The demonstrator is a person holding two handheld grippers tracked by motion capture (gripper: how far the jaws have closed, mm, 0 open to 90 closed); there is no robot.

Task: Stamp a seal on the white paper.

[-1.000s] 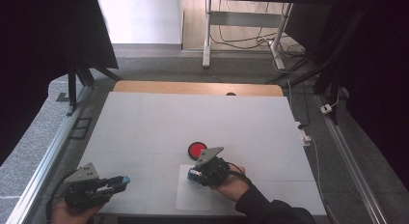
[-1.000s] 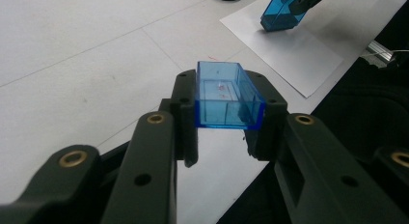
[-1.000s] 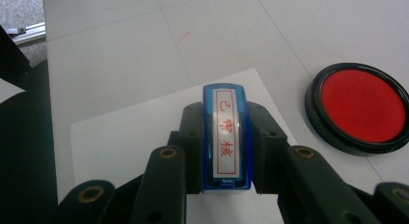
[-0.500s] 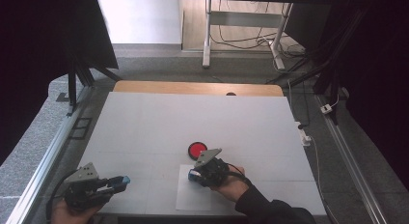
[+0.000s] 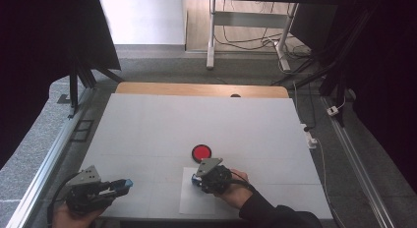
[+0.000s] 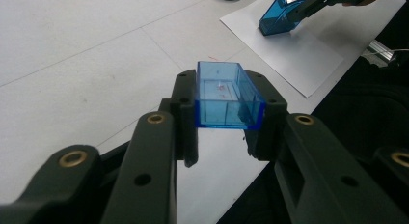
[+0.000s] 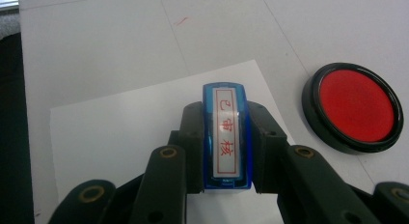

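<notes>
The white worktop carries little, and all of it sits toward its near edge. Largest there is a white sheet of paper, lying just short of the near edge and a little right of the middle; beyond its far edge, near but apart from it, stands a round ink pad with its red face uncovered. The right gripper hangs over the sheet's far part, jaws pinching a blue stamp by its narrow sides, the lettered face with red characters turned toward that gripper's own camera. The left gripper sits near the near left corner, well apart from the sheet, its jaws clamped on the stamp's clear blue cap, held hollow side out above the bare worktop. Judging by this, the uncapping is done and the pad is open and ready; no red print shows on the paper in any view, so the inking and pressing appear to be left, then recapping. Whether the stamp face already bears ink cannot be told.
</notes>
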